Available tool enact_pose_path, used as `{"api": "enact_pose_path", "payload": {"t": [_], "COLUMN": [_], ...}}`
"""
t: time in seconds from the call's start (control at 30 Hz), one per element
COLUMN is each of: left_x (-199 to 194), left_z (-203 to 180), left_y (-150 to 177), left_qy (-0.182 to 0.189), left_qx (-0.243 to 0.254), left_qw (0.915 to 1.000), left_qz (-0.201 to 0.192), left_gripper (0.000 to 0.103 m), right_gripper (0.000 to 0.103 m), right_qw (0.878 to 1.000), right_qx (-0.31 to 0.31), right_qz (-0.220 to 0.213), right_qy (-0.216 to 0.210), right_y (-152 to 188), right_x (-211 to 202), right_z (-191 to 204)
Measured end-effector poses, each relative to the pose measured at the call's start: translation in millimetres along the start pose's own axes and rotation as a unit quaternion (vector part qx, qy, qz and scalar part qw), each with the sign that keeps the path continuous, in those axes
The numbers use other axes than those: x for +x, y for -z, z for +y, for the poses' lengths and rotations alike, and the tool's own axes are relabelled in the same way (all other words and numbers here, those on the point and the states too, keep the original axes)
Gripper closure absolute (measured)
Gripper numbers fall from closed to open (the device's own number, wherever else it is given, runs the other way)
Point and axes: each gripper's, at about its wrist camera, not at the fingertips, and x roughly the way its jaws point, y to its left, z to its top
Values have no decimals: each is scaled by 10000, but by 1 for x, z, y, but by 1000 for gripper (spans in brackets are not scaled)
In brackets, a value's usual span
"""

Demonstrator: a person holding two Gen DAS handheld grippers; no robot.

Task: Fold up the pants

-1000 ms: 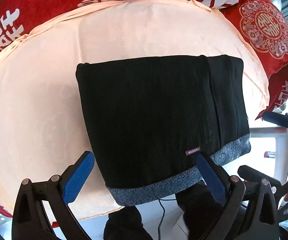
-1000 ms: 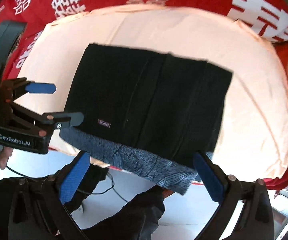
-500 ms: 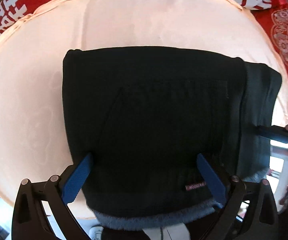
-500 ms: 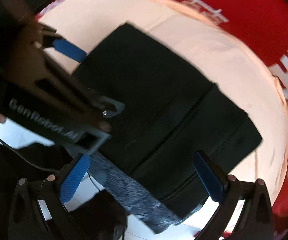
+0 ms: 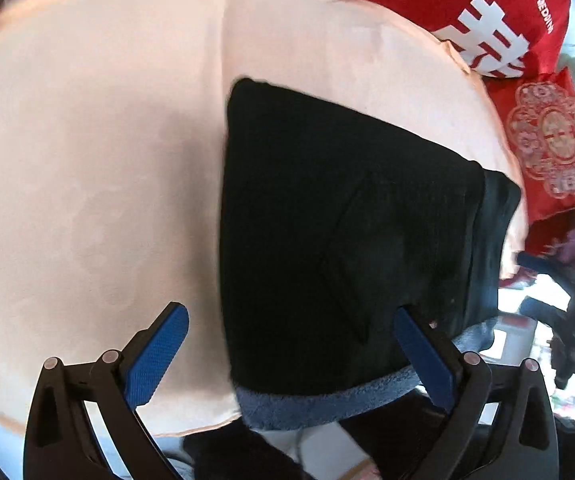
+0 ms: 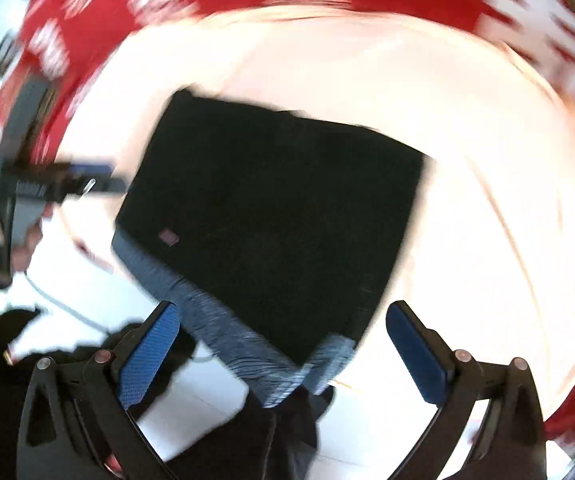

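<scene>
The black pants (image 5: pixel 339 232) lie folded into a thick rectangle on a peach cloth (image 5: pixel 87 152), their grey fleece waistband (image 5: pixel 327 400) hanging over the near edge. My left gripper (image 5: pixel 291 324) hovers open over the near left part of the fold, holding nothing. In the blurred right wrist view the same folded pants (image 6: pixel 271 200) show a small label and the grey band (image 6: pixel 223 320). My right gripper (image 6: pixel 281 320) stands open above the near edge, empty. The left gripper (image 6: pixel 87 178) appears at the far left of that view, held by a hand.
Red bedding with white characters (image 5: pixel 487 20) and a red embroidered cushion (image 5: pixel 547 140) border the peach cloth at the back and right. White floor (image 6: pixel 215 408) and the person's dark clothing lie below the near edge. Bare peach cloth stretches left of the pants.
Both grippers have pulled back and swung sideways; the left view now sits left of the pants. The right view is motion-blurred. The pants stay folded in place.
</scene>
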Motion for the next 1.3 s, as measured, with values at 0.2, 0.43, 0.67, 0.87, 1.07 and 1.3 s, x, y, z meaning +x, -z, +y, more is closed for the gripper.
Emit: {"api": "enact_pose_path", "payload": {"t": [0.2, 0.43, 0.67, 0.87, 1.07, 1.3], "left_x": [32, 54, 42, 19, -5, -28], "left_z": [1, 3, -25, -62, -98, -165], "left_y": [-12, -15, -15, -16, -20, -46], "left_qy": [477, 830, 477, 264, 175, 187], "left_qx": [205, 169, 261, 779, 1054, 1219], "left_qw": [9979, 9935, 9967, 9958, 9939, 9924], "left_qz": [395, 754, 611, 399, 257, -54], "left_gripper": [0, 0, 19, 54, 55, 55], "right_gripper": [0, 0, 0, 48, 51, 52], "right_qw": [9947, 9916, 9862, 9838, 9811, 9806], "right_qx": [922, 901, 1439, 1365, 1249, 1046], "right_qz": [-77, 215, -79, 245, 106, -228], "right_qy": [-446, -904, -820, -1137, -1476, -1640], "right_y": [-2, -16, -13, -25, -27, -32], "right_x": [27, 96, 107, 95, 75, 22], "right_z": [-46, -21, -17, -7, 4, -2]}}
